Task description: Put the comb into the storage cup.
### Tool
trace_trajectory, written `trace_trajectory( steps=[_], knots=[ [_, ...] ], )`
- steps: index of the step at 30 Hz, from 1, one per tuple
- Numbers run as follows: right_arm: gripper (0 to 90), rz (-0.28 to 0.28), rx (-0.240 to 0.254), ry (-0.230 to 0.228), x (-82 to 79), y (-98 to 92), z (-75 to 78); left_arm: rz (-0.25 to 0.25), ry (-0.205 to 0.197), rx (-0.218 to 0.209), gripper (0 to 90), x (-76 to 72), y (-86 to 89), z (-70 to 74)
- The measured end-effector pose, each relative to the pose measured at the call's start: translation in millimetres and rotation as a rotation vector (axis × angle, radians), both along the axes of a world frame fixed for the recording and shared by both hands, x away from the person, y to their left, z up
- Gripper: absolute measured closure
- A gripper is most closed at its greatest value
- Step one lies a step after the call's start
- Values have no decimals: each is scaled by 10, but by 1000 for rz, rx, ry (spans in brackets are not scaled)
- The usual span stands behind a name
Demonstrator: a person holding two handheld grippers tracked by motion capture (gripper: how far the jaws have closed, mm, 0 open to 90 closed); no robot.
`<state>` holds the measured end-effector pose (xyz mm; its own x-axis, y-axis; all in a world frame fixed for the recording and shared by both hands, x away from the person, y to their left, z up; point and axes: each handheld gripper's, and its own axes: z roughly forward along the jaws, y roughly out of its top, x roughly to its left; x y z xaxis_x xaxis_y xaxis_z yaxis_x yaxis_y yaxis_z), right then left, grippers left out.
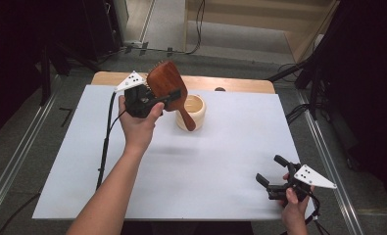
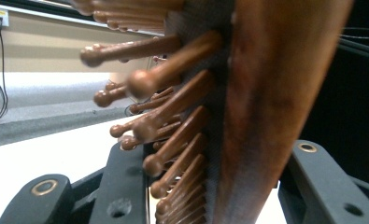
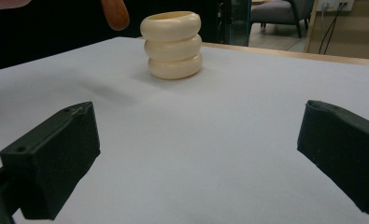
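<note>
Left gripper (image 1: 157, 101): clamped down on the head of the wooden hairbrush (image 1: 167, 88), pads on either side of it, holding it up in the air at the far left of the bench (image 1: 215, 161).
Why held that way: handle end (image 3: 115, 14) hangs down right at the cup's near-left side, so my guess is the brush is meant to go handle-first into the cup. Gripping the head keeps the handle free for that.
Brush close up: in the left gripper view the round-tipped wooden pins (image 2: 173, 140) stick out to one side, away from the flat back, so the jaws pinch across the head front to back.
Cup (image 1: 193, 111): cream, ribbed like three stacked rings, standing upright with its mouth open, far middle of the bench. Nothing in it that I can see.
Right gripper (image 1: 273, 182): jaws spread wide, nothing between them, parked at the near right corner, well apart from the cup. Looks like it's just waiting, maybe to steady the cup if it tips.
Count: one hairbrush, one cup, two grippers, one white-topped bench.
</note>
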<state>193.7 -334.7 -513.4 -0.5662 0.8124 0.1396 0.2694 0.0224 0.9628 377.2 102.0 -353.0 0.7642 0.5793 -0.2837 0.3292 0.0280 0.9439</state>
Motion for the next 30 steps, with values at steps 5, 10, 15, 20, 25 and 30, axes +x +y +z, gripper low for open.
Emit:
trace_trajectory(
  steps=[5,10,15,20,25,30],
  knots=[
    [0,1,6,0,3,-7,-5,10,-6,-7,586,52,4,26],
    [0,7,11,-1,7,-14,-8,17,-13,-4,586,103,-17,71],
    [0,11,7,-1,10,-5,-10,20,-19,-8,585,155,-37,106],
    [0,9,17,2,11,-17,-12,28,-19,-13,585,206,-48,118],
    [0,11,17,3,14,-20,-13,43,-29,-5,585,244,-55,131],
    [0,12,20,-1,16,-23,-16,61,-26,-11,585,311,-34,122]
  ],
)
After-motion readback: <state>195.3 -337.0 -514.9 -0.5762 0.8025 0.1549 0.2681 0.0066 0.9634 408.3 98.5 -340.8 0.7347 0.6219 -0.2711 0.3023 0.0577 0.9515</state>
